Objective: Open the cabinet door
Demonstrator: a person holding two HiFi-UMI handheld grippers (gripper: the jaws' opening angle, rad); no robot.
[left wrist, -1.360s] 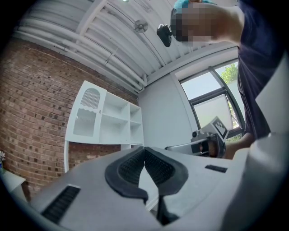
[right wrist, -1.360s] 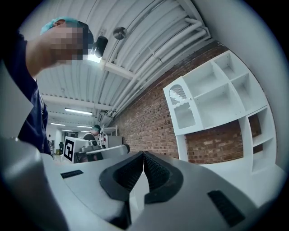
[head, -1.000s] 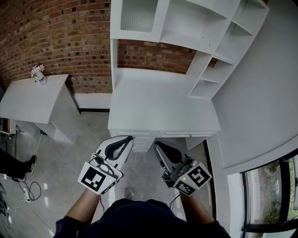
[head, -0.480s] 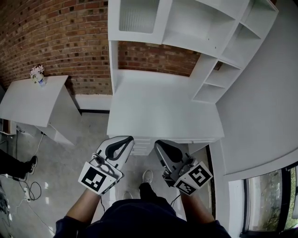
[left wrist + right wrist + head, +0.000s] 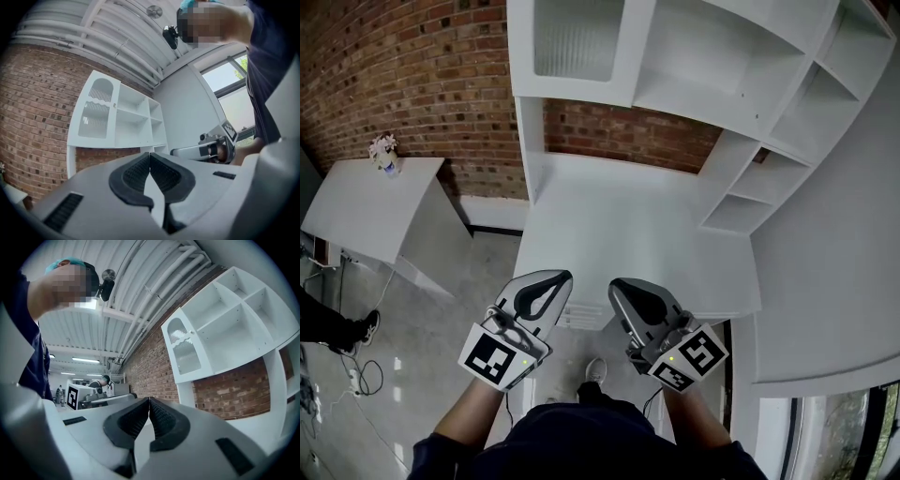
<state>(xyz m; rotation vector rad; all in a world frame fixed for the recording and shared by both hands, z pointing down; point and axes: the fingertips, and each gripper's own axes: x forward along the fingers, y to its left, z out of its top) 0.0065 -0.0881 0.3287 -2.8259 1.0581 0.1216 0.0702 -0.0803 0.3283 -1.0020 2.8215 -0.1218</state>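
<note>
While the person has walked nearer the desk (image 5: pixel 619 234), left gripper (image 5: pixel 551 277) and right gripper (image 5: pixel 621 285) ride abreast, jaws pinched together, empty; cabinet door (image 5: pixel 578 37), top left of the shelving (image 5: pixel 741 141), sits closed, well ahead: approach only.

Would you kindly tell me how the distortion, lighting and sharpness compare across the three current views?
Head view: sharp and evenly lit, though the fisheye bows the brick wall and shelf unit. Left gripper view: dark circular vignette, window partly washed out, mosaic patch at top. Right gripper view: same vignette, curved ceiling pipes, mosaic patch upper left.
</note>
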